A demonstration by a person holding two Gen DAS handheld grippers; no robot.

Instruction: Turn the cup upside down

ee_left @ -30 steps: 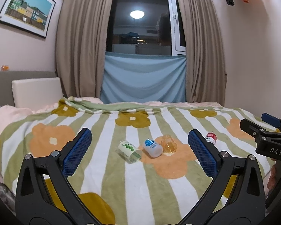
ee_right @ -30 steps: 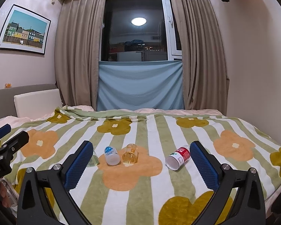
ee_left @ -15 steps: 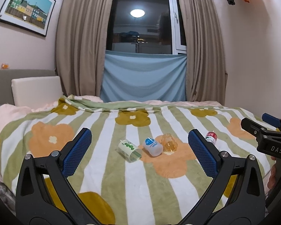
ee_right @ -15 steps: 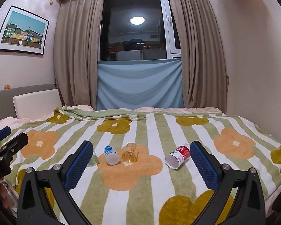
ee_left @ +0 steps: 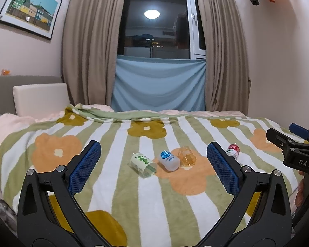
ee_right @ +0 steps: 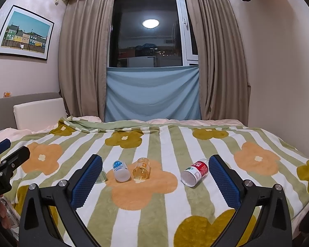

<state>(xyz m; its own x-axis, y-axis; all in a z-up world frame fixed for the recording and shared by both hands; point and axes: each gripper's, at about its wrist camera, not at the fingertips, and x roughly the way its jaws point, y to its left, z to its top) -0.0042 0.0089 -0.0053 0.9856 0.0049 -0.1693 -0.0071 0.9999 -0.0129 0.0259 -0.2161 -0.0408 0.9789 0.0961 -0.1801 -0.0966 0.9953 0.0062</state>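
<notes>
Left wrist view: left tongs (ee_left: 153,160) are hanging spread and empty over the bed (ee_left: 113,185); four cups are lying tipped in a row, the amber cup (ee_left: 187,159) third, just right of the blue-lidded cup (ee_left: 169,160), green-dotted cup (ee_left: 143,164) left, red-labelled cup (ee_left: 232,150) far right. Right wrist view: right tongs (ee_right: 155,175) are also gaping, empty; the amber cup (ee_right: 141,171) is lying ahead, slightly left of centre, axis pointing toward the camera, touching neither tongs; which is nearer I cannot tell.

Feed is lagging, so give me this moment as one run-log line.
phase: approach | left claw: open, empty | right claw: open, empty | four cups on blanket, all lying on sides | orange cup: untouched | flip: not yet done
</notes>
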